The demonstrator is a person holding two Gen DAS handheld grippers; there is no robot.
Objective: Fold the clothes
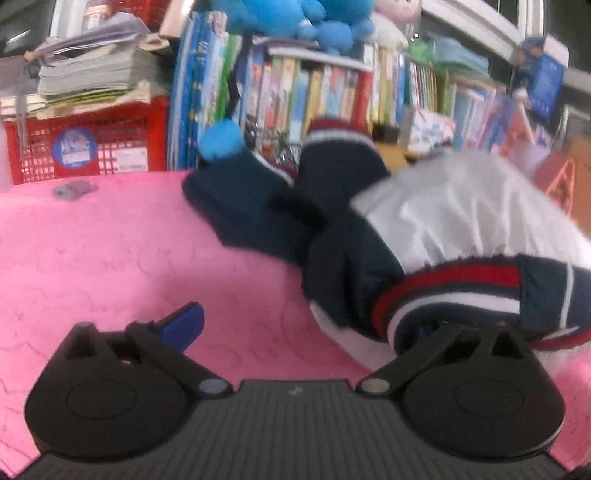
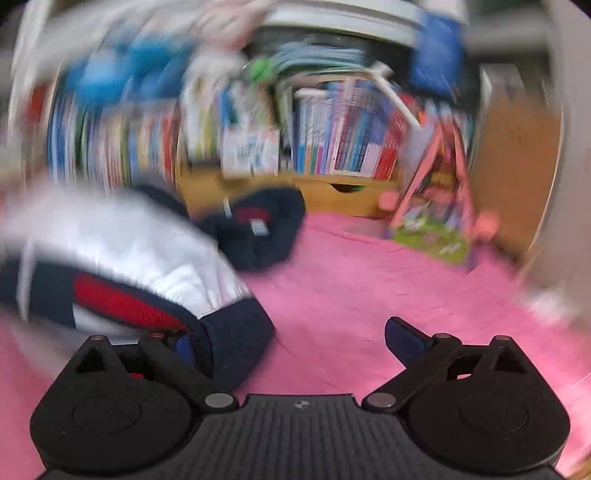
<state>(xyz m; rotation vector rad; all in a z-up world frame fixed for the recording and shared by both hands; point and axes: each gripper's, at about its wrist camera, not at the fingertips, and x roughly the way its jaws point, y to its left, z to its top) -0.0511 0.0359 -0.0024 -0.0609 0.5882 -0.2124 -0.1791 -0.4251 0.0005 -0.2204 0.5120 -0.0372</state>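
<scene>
A navy and white jacket (image 1: 461, 221) with a red, white and navy striped hem (image 1: 454, 280) lies bunched on the pink bedcover (image 1: 110, 258). One navy sleeve (image 1: 251, 206) spreads to the left. My left gripper (image 1: 303, 328) stands open at the jacket's near left corner. Its left blue pad (image 1: 184, 325) is over bare pink, and its right finger is tucked under the hem. The right wrist view is blurred: the jacket (image 2: 110, 236) is at the left, and my right gripper (image 2: 295, 345) is open, its left finger against the navy corner and its right pad (image 2: 406, 343) over the cover (image 2: 369, 295).
A red crate (image 1: 92, 147) with stacked papers and a shelf of books (image 1: 314, 88) topped by blue plush toys (image 1: 295, 18) line the far edge. A small grey object (image 1: 74, 190) lies on the cover. A colourful toy (image 2: 436, 229), a wooden drawer (image 2: 343, 195) and cardboard (image 2: 517, 158) stand far right.
</scene>
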